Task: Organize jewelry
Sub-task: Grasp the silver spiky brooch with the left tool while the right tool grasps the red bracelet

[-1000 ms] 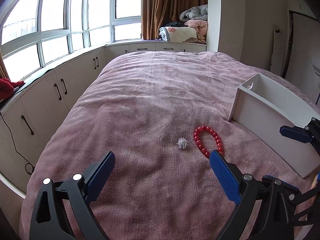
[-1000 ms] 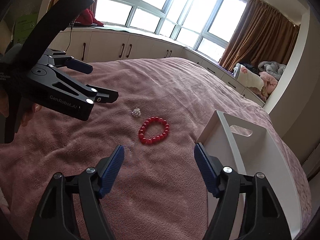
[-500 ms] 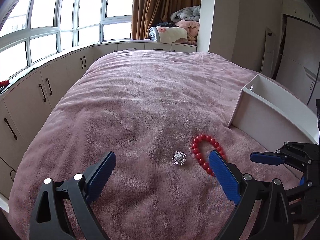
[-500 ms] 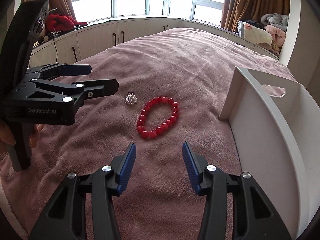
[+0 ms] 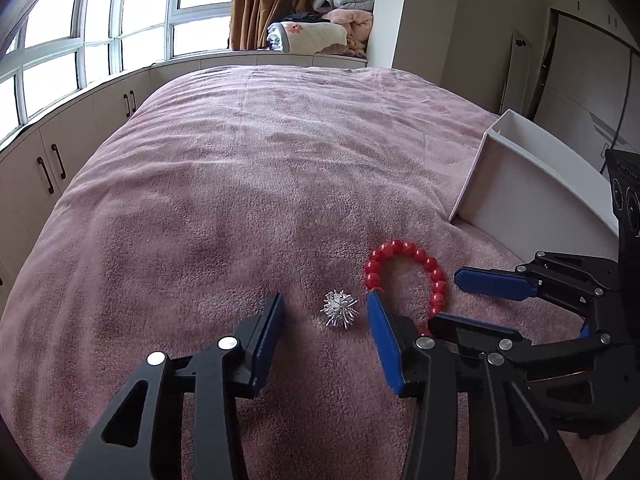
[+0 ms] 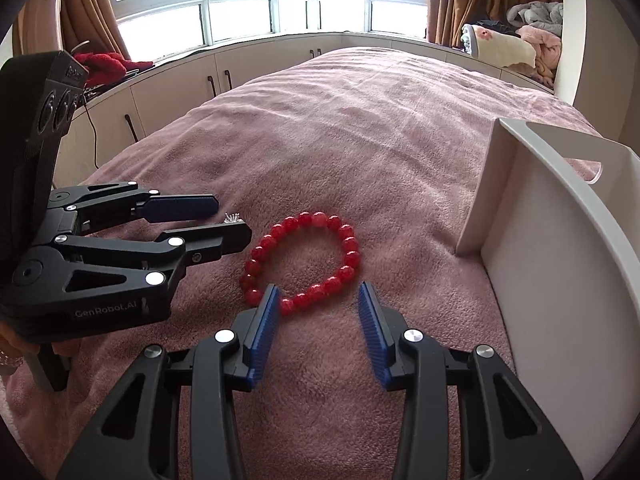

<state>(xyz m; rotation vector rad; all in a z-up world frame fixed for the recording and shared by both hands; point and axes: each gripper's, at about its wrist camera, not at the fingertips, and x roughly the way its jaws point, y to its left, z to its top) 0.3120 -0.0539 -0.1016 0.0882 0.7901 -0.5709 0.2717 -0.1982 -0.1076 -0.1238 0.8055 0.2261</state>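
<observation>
Your left gripper (image 5: pixel 324 312) sits low over the pink blanket (image 5: pixel 240 200). Its two blue fingers (image 5: pixel 270 324) are open, with a gap between them. The little silver spiky ornament (image 5: pixel 339 309) lies on the blanket right in that gap. Neither finger touches it, so this gripper holds nothing. In the right wrist view, the left gripper (image 6: pixel 224 224) comes in from the left, lying on its side so one finger is above the other. Only the tips of the silver ornament (image 6: pixel 232 217) peek out between them. A bit of your hand shows at the far left edge, under the black body.

Next comes the red bead bracelet (image 6: pixel 302 258). It lies flat on the blanket in a ring, just to the right of the silver ornament. The left gripper's right finger tip is very near the bracelet's left side.

Your right gripper (image 6: pixel 318 302) is open about as wide as the left one. Its fingers (image 6: pixel 264 320) point forward and down at the near side of the bracelet. The left finger tip is right at the beads, and I cannot tell if it touches them. This gripper holds nothing either.

On the far right stands the white box (image 6: pixel 560 280), on the blanket, close to the bracelet but not touching it.
</observation>
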